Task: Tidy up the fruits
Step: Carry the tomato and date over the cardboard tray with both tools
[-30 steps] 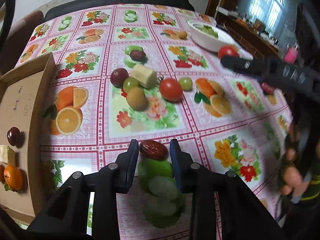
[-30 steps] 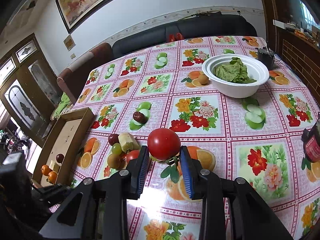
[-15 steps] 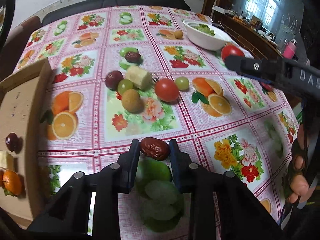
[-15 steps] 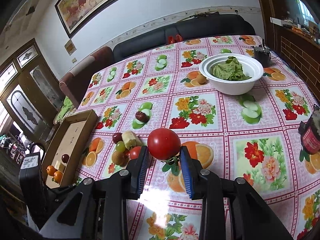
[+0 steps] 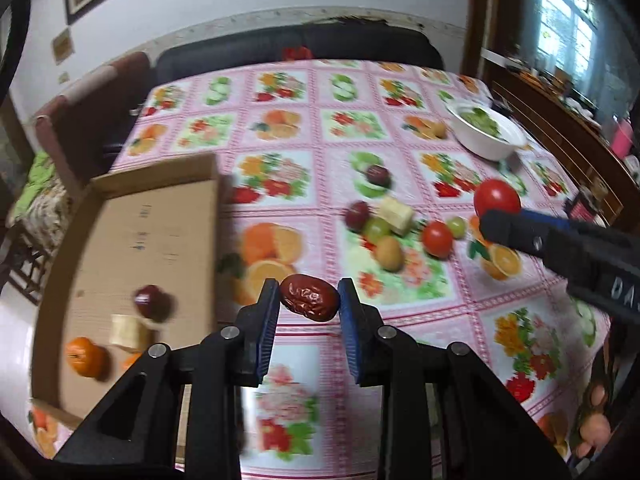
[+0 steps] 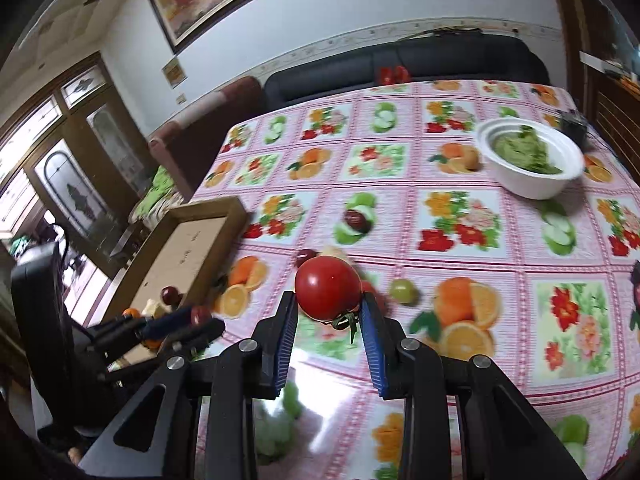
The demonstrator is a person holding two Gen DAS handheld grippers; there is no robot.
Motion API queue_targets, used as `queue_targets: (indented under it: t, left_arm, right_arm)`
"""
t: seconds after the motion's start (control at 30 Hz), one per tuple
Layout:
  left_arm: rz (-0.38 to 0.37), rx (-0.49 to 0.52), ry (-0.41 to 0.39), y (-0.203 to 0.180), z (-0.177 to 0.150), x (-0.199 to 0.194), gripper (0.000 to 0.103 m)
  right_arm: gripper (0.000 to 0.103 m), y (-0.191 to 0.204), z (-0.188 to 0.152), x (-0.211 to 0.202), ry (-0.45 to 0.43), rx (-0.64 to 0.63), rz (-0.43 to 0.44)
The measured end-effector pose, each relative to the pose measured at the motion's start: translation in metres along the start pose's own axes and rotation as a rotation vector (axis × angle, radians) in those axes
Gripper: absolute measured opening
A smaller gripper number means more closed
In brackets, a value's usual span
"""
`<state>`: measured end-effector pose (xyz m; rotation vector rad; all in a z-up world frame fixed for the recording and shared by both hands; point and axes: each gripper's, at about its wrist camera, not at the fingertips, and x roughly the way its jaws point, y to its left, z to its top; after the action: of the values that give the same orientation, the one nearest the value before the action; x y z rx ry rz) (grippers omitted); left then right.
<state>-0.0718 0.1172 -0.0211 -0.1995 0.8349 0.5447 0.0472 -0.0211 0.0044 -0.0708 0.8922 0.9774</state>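
My left gripper (image 5: pixel 309 295) is shut on a wrinkled red date (image 5: pixel 309 298), held above the table just right of the cardboard box (image 5: pixel 152 236). In the box lie an orange (image 5: pixel 83 355), a pale chunk (image 5: pixel 127 330) and a dark plum (image 5: pixel 150 300). My right gripper (image 6: pixel 328 307) is shut on a large red tomato (image 6: pixel 328 287), also raised over the table. Loose fruit sits mid-table: a small tomato (image 5: pixel 437 238), green grapes (image 5: pixel 377 229), a kiwi (image 5: pixel 390 253), a pale chunk (image 5: pixel 396 211), a dark plum (image 5: pixel 357 213) and another date (image 5: pixel 378 175).
A white bowl of greens (image 6: pixel 532 159) stands at the far right of the flowered tablecloth (image 6: pixel 460 216). A black sofa (image 6: pixel 400 68) runs behind the table. A wooden sideboard (image 5: pixel 560 128) lines the right side. A person's hand (image 5: pixel 596 416) shows at the lower right.
Both grippers have swung left toward the cardboard box and risen slightly, each still carrying its fruit. The box now fills much more of the left wrist view.
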Motion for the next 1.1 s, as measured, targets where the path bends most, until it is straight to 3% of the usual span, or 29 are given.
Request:
queue_targets:
  t: [0.63,1.1]
  left_arm:
    - [0.118,-0.128,-0.033,0.093,-0.001,-0.011,0.027]
    - [0.163,-0.185,-0.029,0.140,-0.001,-0.006,0.027]
  right_arm:
    - [0.032,0.106,0.025,0.048,0.053,-0.148,0.119]
    - [0.032,0.143,0.035,0.086,0.094,-0.197,0.156]
